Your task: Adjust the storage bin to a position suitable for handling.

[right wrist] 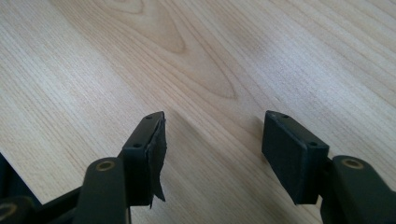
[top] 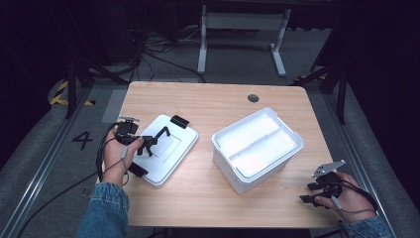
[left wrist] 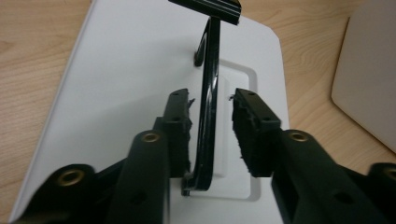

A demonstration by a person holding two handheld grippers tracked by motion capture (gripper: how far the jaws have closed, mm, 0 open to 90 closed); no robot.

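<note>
Left claw (left wrist: 211, 133) straddles the lid's black handle (left wrist: 208, 107); right claw (right wrist: 212, 154) idles spread over bare bench (right wrist: 196, 60).

Nearest, the right claw's matte black jaws stand wide apart with nothing between them, one worn pad (right wrist: 158, 154) frayed at its edge, above pale wood with a looping grain. In the high view this claw (top: 317, 191) sits at the bench's near right corner, a grey three-cornered plate on top. The left claw's jaws flank the thin, glossy, arched handle; one ragged pad (left wrist: 184, 140) looks pressed against it, the other stands just apart, so released, not clenched. The handle rises from a recessed panel in the smooth white rounded-rectangle lid (top: 166, 148), lying flat at the bench's left. Farther right stands the open white box (top: 257, 148), thick-walled, split lengthwise by a low ridge.
</note>
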